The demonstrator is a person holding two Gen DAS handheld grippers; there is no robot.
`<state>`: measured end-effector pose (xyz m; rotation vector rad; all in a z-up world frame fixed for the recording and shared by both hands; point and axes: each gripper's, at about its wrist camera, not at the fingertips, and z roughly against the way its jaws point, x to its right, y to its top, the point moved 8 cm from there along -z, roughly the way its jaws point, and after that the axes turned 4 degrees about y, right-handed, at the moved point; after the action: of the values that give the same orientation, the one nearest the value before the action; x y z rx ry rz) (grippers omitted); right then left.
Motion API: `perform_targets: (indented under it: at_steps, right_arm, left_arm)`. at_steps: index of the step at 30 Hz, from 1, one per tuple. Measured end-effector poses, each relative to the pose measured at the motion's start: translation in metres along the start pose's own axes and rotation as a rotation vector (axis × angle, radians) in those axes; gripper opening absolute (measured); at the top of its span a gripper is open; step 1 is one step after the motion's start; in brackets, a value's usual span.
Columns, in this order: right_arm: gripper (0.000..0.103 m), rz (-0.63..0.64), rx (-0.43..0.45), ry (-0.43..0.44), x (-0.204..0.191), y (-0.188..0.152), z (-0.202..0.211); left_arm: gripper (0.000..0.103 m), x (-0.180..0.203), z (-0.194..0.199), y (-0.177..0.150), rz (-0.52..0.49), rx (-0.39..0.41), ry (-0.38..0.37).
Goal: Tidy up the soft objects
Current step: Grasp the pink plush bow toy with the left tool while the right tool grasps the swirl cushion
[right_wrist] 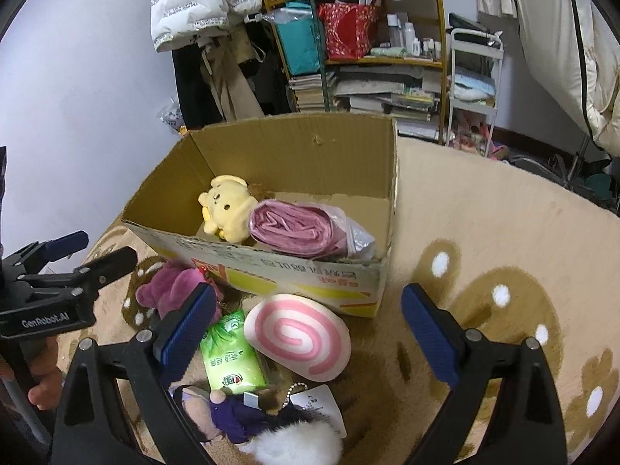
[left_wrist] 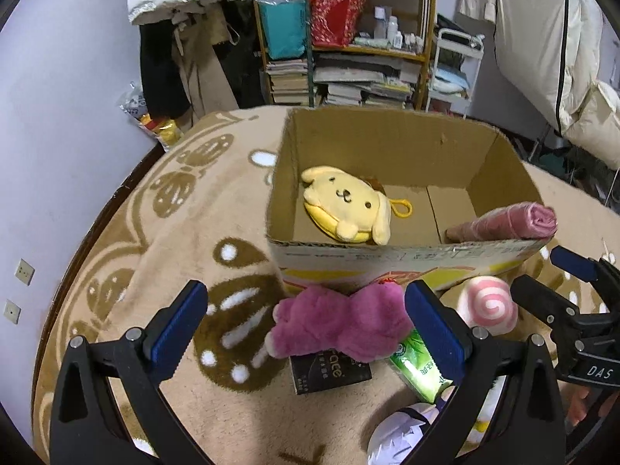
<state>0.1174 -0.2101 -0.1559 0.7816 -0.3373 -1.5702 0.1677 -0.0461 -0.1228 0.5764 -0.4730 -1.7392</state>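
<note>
A cardboard box [left_wrist: 387,259] stands on a beige blanket. Inside lie a yellow dog plush [left_wrist: 345,201] [right_wrist: 228,209] and a pink roll of bags [left_wrist: 507,224] [right_wrist: 294,228]. In front of the box lies a magenta plush [left_wrist: 341,321] [right_wrist: 174,286], and my left gripper [left_wrist: 306,302] [right_wrist: 97,252] is open with its fingers on either side of it, not touching. My right gripper [right_wrist: 310,302] [left_wrist: 542,271] is open above a pink swirl squishy [right_wrist: 298,337] [left_wrist: 488,304]. Beside that lie a green tissue pack [right_wrist: 230,352] [left_wrist: 418,368] and a purple doll [right_wrist: 228,410].
A small black box [left_wrist: 329,372] lies under the magenta plush. A white fluffy piece [right_wrist: 294,445] and a paper tag [right_wrist: 317,407] lie near the doll. A hand [right_wrist: 42,379] holds the left gripper. Behind the blanket [right_wrist: 484,232] stand a crowded shelf [left_wrist: 348,38] and hanging coats.
</note>
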Motion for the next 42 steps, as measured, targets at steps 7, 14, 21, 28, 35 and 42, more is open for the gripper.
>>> perform_targets:
  at_steps: [7, 14, 21, 28, 35, 42]
  right_arm:
    - [0.101, -0.014, -0.063, -0.002, 0.003, -0.006, -0.019]
    - [0.101, 0.004, -0.137, 0.0, -0.002, -0.019, -0.039]
    - [0.101, 0.017, -0.187, -0.011, -0.004, -0.027, -0.052]
    - [0.101, 0.02, -0.221, -0.016, -0.003, -0.031, -0.06]
    - [0.101, 0.01, -0.248, -0.006, 0.002, -0.033, -0.069]
    - [0.101, 0.031, -0.256, -0.018, 0.004, -0.038, -0.075]
  left_arm:
    - [0.101, 0.017, -0.019, -0.004, -0.045, -0.036, -0.017]
    - [0.101, 0.025, -0.037, -0.008, -0.074, -0.077, -0.023]
    - [0.101, 0.028, -0.052, -0.017, -0.08, -0.129, -0.033]
    - [0.101, 0.03, -0.063, -0.022, -0.055, -0.164, -0.07]
    - [0.101, 0.03, -0.071, -0.027, -0.019, -0.202, -0.114]
    - [0.101, 0.038, -0.079, -0.034, -0.038, -0.232, -0.122]
